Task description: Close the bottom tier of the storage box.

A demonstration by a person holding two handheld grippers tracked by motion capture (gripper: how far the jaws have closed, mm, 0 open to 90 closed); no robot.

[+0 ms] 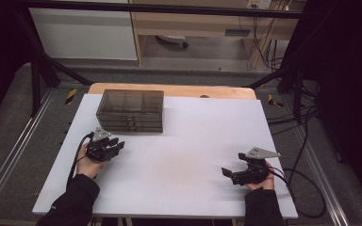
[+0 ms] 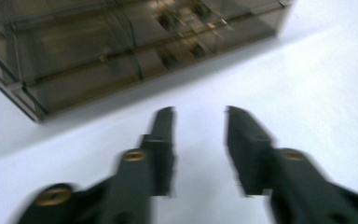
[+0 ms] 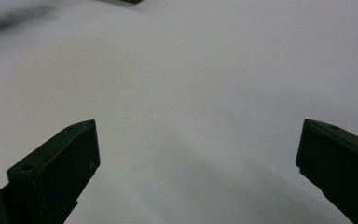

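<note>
Now my left gripper (image 1: 115, 145) has its fingers (image 2: 164, 135) parted to a narrow gap, with nothing between them and only bare white bench (image 1: 184, 155) under the tips. Just ahead of those fingers sits the smoky drawer box (image 1: 130, 110), near but not touching; in the left gripper view its front (image 2: 121, 51) runs tilted across the top, beyond the fingertips. That view is blurred, so I cannot make out the drawer handles clearly. My right gripper (image 1: 228, 173) is well apart from the box, low over the bench, its fingers (image 3: 60, 168) spread wide and empty. Between and ahead of them I see plain white surface.
</note>
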